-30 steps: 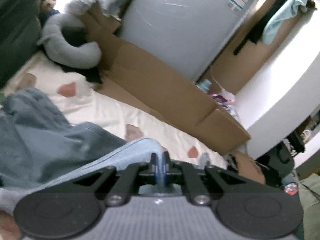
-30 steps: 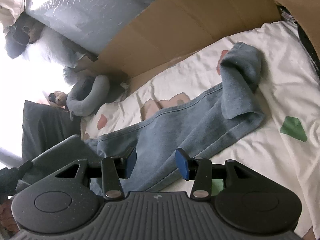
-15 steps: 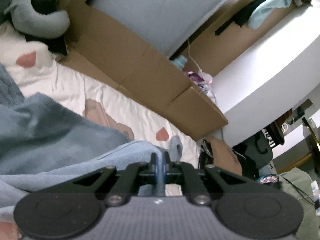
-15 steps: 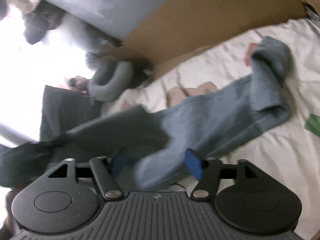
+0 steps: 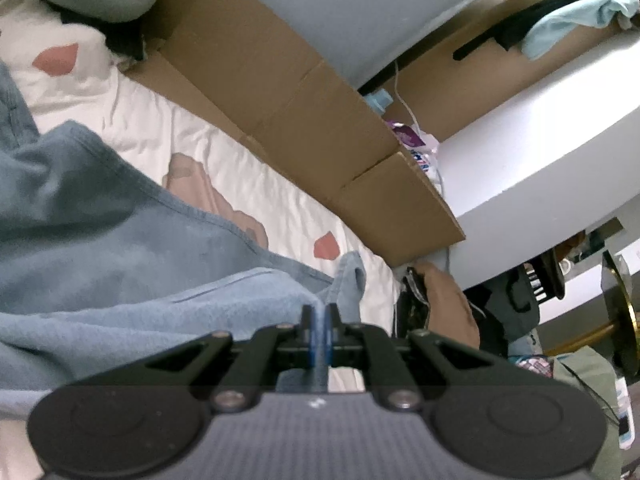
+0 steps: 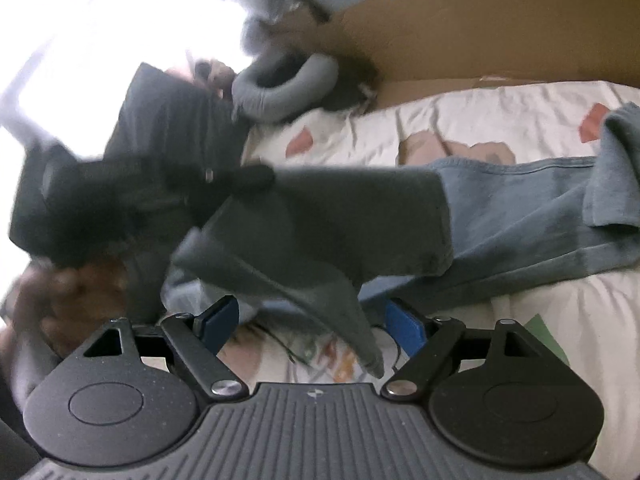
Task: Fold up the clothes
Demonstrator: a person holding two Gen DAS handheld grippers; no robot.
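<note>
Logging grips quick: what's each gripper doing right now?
Left gripper: closed on the blue garment.
Right gripper: open, holding nothing.

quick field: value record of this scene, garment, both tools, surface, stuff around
garment: blue jeans, laid across the bed, far leg end folded over
left tool: shut on jeans, gripping a light blue edge
right tool: open, blue pads apart, a lifted fold of jeans hanging between them, not gripped
surface: white bedsheet with pink patches
behind bed: cardboard along the edge
other: grey neck pillow at the far end
blur: left part of right wrist view is smeared
</note>
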